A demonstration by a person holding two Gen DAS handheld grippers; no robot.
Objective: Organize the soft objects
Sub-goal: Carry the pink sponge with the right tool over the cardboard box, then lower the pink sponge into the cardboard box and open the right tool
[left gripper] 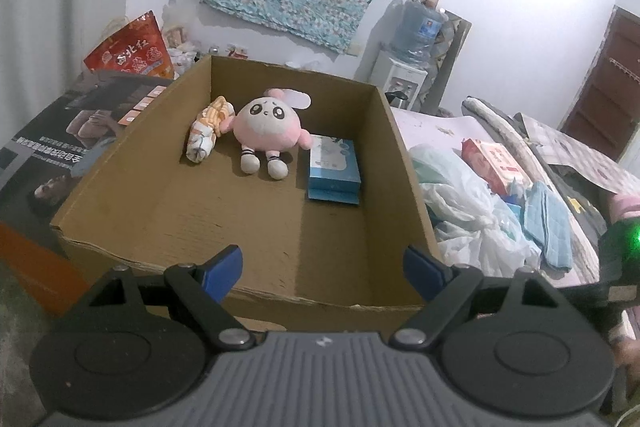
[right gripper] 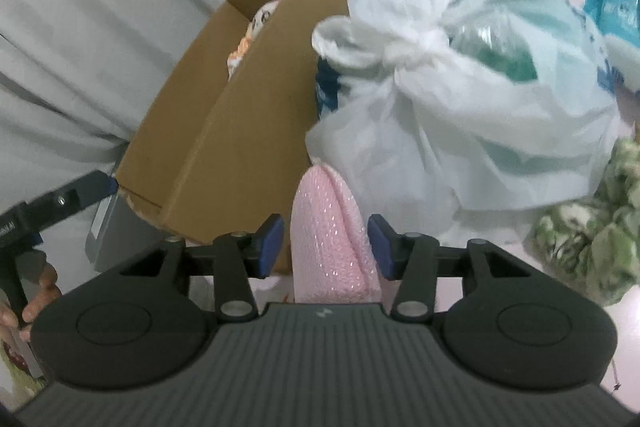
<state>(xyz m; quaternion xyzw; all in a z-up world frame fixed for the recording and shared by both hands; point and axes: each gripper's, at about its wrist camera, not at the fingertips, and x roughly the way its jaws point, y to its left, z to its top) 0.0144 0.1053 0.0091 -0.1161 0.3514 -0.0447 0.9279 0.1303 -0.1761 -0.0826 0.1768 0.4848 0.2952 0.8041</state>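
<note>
Pickup step. My right gripper [right gripper: 326,243] straddles pink cloth [right gripper: 328,247], pads not quite pressing. My left gripper [left gripper: 322,267] spread, empty, over box [left gripper: 180,211]. Next: pinch, lift, carry to box.

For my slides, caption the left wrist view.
Open left gripper faces cardboard box holding pink plush.

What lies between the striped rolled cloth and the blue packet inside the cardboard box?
The pink plush toy sits between the striped rolled cloth and the blue packet, seen in the left wrist view.
</note>
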